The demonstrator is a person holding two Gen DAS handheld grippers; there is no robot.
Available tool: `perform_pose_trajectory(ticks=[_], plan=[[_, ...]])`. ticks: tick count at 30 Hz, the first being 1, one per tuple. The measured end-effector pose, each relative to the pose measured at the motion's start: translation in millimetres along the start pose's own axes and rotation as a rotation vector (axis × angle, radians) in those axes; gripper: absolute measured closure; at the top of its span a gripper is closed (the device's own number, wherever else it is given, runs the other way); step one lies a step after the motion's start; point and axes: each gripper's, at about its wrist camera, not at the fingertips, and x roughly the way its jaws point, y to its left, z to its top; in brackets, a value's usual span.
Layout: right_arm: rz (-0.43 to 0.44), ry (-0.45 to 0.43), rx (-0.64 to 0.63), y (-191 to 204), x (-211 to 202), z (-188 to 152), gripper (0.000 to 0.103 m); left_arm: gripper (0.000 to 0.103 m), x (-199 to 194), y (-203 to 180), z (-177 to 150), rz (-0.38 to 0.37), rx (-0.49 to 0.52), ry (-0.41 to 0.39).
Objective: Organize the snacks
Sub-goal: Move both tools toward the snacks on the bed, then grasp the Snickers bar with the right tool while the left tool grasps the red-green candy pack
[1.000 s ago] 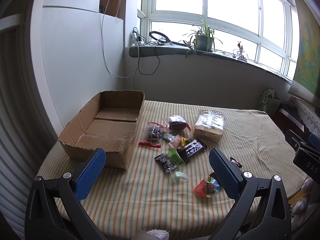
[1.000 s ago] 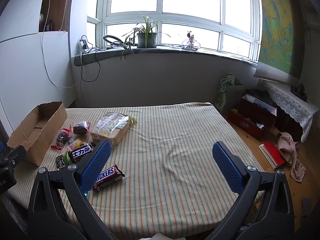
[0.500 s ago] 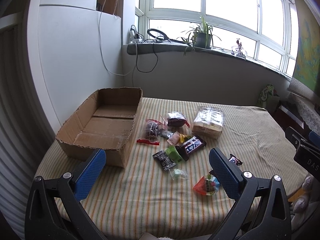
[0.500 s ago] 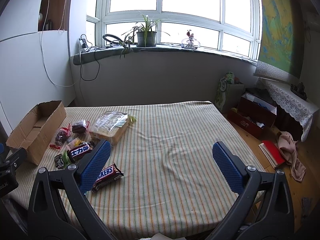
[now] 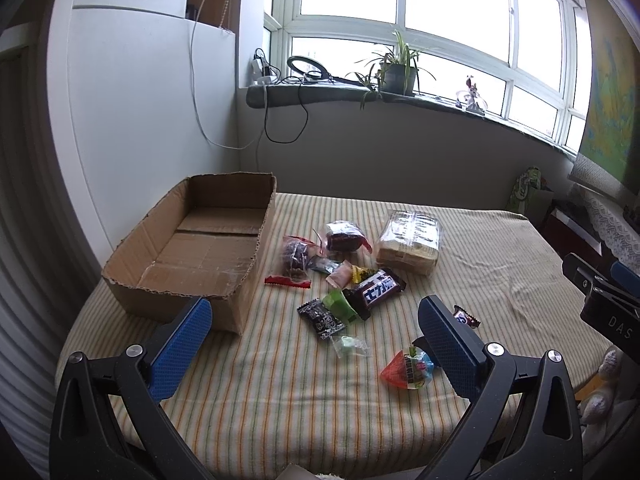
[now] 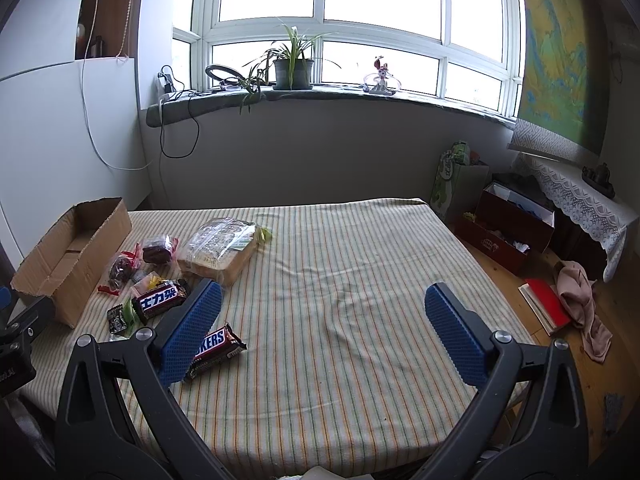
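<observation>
An empty cardboard box [image 5: 200,248] sits at the table's left; it also shows in the right wrist view [image 6: 68,256]. Several snacks lie beside it: a bread pack [image 5: 410,240], a dark bar with white characters [image 5: 378,286], a black candy [image 5: 320,316], a red cone-shaped sweet [image 5: 406,368], two dark pastries in clear wrap [image 5: 344,236]. A Snickers bar [image 6: 214,348] lies by my right gripper's left finger. My left gripper [image 5: 312,340] is open and empty above the near edge. My right gripper [image 6: 320,332] is open and empty over the bare cloth.
The table has a striped cloth [image 6: 360,280]. A white wall [image 5: 140,120] stands behind the box. A windowsill with a potted plant [image 6: 292,68] runs along the back. Boxes, a red book [image 6: 544,304] and a cloth lie on the floor at right.
Both grippers have drifted slightly, so the table and snacks sit a little higher and further in view. Nothing was grasped; both stay open.
</observation>
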Motion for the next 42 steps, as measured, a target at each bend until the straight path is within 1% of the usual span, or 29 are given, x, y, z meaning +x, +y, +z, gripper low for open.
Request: perform_pose_trajectory(ticks=[2,10,16,21,23,28,31,33,35,37,40,42], plan=[[0.000,0.001,0.001,-0.2,0.7,-0.2,0.000,0.001,2.0,-0.3,-0.7,-0.016,0.005,0.012],[-0.003,0.015,-0.004,-1.6,7.0,-14.2,0.000,0.001,6.2,1.8,-3.6,0.003,-0.001,0.028],[-0.005,0.038,-0.001,-4.2,13.4,-7.8,0.000,0.001,9.0,0.7,-3.7,0.012,0.007,0.040],[-0.003,0.052,-0.011,-4.7,17.6,-6.1,0.000,0.001,14.9,1.1,-3.0,0.018,-0.001,0.068],[0.000,0.060,-0.013,-5.0,19.7,-6.0,0.000,0.001,18.9,1.8,-5.1,0.026,-0.008,0.086],[0.017,0.096,-0.030,-6.4,30.8,-6.8,0.000,0.001,32.9,6.2,-15.4,0.016,-0.017,0.168],[0.060,0.141,-0.031,-9.5,40.0,-11.4,0.000,0.001,40.5,12.8,-21.5,0.015,-0.030,0.217],[0.091,0.172,-0.031,-10.8,46.9,-16.1,0.000,0.004,45.1,16.0,-24.8,0.006,-0.033,0.246],[0.118,0.193,-0.037,-10.2,51.9,-20.8,0.000,0.011,47.7,17.5,-27.7,0.004,-0.029,0.263],[0.140,0.209,-0.050,-7.1,55.2,-24.9,0.000,0.012,50.1,17.2,-30.1,-0.015,-0.021,0.276],[0.157,0.223,-0.080,0.6,59.0,-29.4,0.000,0.024,52.3,13.9,-34.2,-0.033,-0.005,0.295],[0.184,0.253,-0.098,6.3,62.3,-31.2,0.000,0.027,54.0,10.7,-36.3,-0.054,0.003,0.303]])
